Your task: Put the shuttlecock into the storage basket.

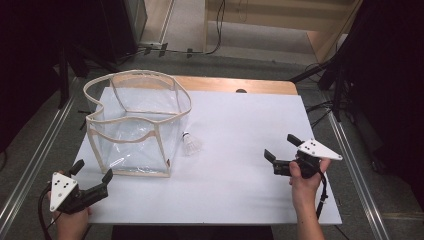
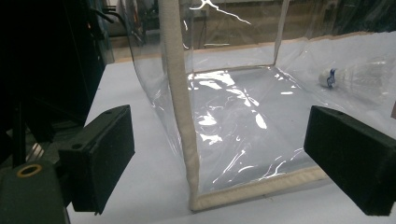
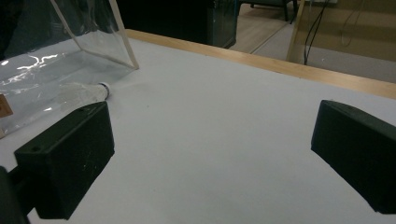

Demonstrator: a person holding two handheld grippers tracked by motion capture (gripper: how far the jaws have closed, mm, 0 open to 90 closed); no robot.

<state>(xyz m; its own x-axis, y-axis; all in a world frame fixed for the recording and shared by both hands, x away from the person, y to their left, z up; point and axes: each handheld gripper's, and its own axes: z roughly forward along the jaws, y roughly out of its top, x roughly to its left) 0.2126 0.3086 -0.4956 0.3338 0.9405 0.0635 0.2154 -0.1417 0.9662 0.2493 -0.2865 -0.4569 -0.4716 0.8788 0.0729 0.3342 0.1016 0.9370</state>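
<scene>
While the white table (image 1: pixel 240 150) is filling the middle of the high view, a clear plastic bin (image 1: pixel 135 125) with cream fabric trim is standing upright in the upper left of the tabletop; a white shuttlecock (image 1: pixel 190 144) is lying on the table just beside the bin's right wall, outside it, near the centre of the frame.

The left gripper (image 1: pixel 92 175) is sitting in the lower left corner of the high view, held in a hand at the table's near edge, its jaws spread apart and gripping nothing; it is pointing toward the bin's near corner without touching it. In the left gripper view that trimmed corner (image 2: pixel 180 107) is rising up the middle of the frame between the two black jaws, and the shuttlecock (image 2: pixel 348 78) is showing through the clear wall in the upper right.

The right gripper (image 1: pixel 282 149) is hovering in the right half of the high view, well apart from the shuttlecock, jaws likewise released and empty; in the right gripper view the shuttlecock (image 3: pixel 84 93) is lying at the left of the frame, beside the bin's (image 3: pixel 56 51) corner.
</scene>
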